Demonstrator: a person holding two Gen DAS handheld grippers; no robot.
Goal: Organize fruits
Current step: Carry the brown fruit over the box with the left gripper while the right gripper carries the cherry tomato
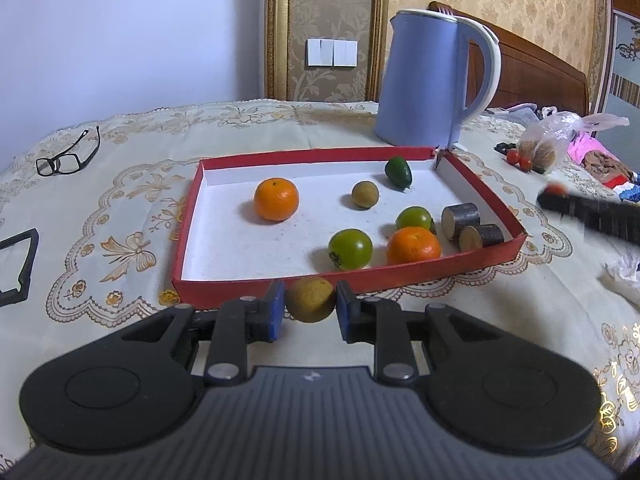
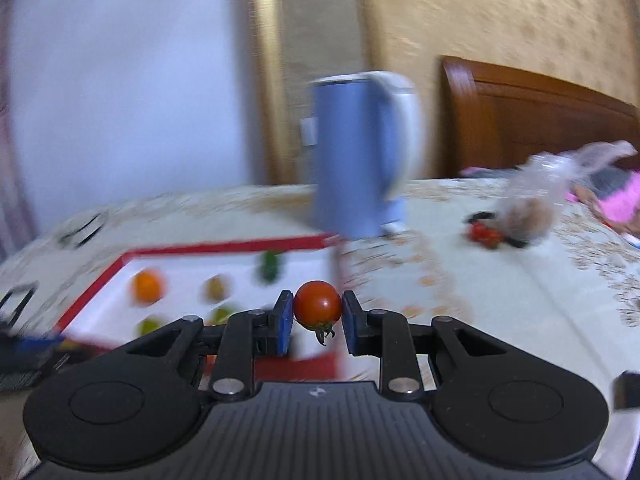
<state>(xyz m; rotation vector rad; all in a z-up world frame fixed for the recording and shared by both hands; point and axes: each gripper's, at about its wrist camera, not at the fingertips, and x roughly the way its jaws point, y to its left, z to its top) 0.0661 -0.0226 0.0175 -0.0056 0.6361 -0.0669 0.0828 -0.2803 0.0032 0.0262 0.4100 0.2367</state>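
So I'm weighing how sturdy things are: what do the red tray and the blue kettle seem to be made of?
The red tray looks like matte cardboard: thin folded walls, white paper lining, a corner split open. The blue kettle looks like smooth plastic with a soft sheen and a white moulded handle; a metal inner wall can't be ruled out.

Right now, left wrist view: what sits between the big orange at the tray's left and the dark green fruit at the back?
One small brown round fruit lies between the orange and the dark green fruit, on the tray floor; otherwise bare.
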